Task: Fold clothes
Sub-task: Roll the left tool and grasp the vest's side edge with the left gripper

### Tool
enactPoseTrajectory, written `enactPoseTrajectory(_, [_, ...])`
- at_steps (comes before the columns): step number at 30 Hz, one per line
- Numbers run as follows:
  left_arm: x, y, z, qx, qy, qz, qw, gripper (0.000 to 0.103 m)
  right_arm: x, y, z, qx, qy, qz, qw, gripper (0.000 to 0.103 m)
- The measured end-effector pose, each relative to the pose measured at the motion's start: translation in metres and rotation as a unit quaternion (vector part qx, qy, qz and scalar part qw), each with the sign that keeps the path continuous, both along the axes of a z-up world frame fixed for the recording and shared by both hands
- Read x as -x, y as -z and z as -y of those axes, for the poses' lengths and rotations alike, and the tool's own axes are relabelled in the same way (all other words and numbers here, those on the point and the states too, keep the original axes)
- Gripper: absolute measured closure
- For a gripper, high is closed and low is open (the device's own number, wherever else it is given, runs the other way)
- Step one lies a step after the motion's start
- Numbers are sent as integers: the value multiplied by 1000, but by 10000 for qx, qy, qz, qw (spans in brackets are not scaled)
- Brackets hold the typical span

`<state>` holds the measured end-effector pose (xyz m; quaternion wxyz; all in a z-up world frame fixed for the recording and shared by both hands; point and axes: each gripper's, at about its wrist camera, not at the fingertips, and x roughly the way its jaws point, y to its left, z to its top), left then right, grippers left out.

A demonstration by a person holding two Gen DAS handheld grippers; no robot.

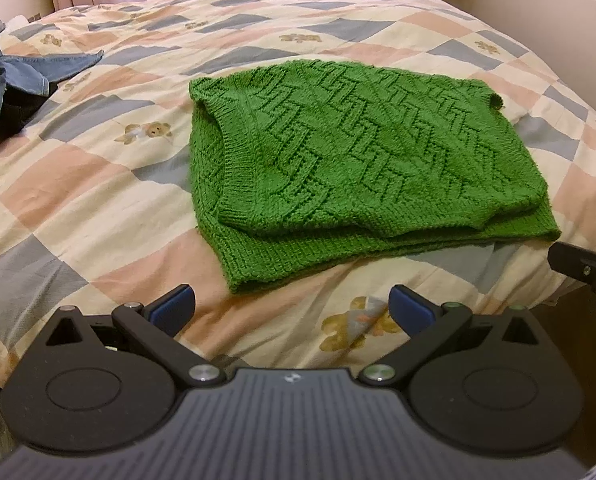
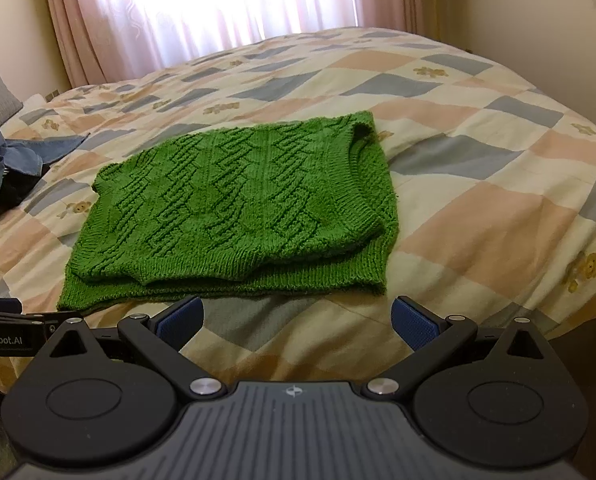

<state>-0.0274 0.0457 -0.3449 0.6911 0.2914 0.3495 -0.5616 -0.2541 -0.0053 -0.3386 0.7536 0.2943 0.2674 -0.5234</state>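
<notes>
Green knit sweater (image 1: 322, 152) is seen doubled over in 2 layers on the quilt (image 1: 97, 200), so the left gripper (image 1: 291, 308) and right gripper (image 2: 295, 320) are held short of it, jaws apart and empty.

Before you lies a green sweater (image 1: 338, 160) of chunky, rough knit wool with raised zigzag ribs, on a soft, matt printed cotton quilt (image 1: 97, 200). Your left gripper (image 1: 291, 308) is matt black plastic with textured blue rubber pads (image 1: 410, 310) and shiny metal pivots; faded denim (image 1: 1, 80) sits aside.
</notes>
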Motion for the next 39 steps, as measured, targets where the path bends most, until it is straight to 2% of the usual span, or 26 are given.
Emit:
enactPoseTrajectory(13, [-23,10,18,23,-92,10,10000,1,-9,13,27,-163,-4,-117,9998,0])
enactPoseTrajectory(21, [-59,13,25,181,-360,-615,9973,1,-3,20,41,-158,74,91,9998,0])
enactPoseTrajectory(25, [-86,18,29,318,-637,-1339,9884,1,0,23,47,-150,102,215,9996,0])
enactPoseTrajectory(31, [-129,36,37,648,-1198,-2314,9633,3,4,28,52,52,97,321,9994,0])
enactPoseTrajectory(34, [-141,45,48,780,-1245,-2587,9547,5,5,30,55,169,87,353,9992,0])
enactPoseTrajectory(39, [-156,58,64,1043,-1212,-2952,9420,15,8,35,67,113,194,404,9989,0])
